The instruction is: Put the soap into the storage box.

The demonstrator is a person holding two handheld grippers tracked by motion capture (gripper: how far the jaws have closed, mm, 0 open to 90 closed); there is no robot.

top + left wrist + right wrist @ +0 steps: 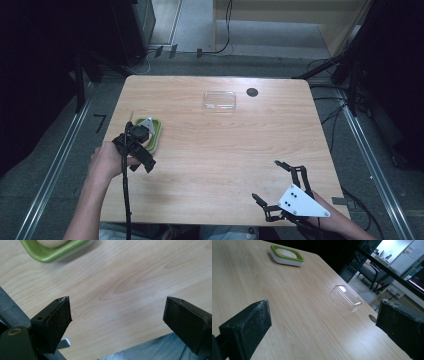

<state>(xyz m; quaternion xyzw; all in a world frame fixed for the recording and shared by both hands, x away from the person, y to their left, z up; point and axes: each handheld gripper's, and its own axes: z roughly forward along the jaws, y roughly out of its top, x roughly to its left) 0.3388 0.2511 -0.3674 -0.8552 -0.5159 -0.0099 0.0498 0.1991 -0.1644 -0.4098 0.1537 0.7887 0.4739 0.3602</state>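
Just beyond left gripper (134, 150), green dish (156, 131), jaws apart.

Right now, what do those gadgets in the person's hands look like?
Both are black two-jaw grippers with thick, flat-faced black pads. The right gripper has thin jointed black links and a white three-cornered plate with dark dots. The left gripper trails a black cable. The forearms are bare, no sleeves.
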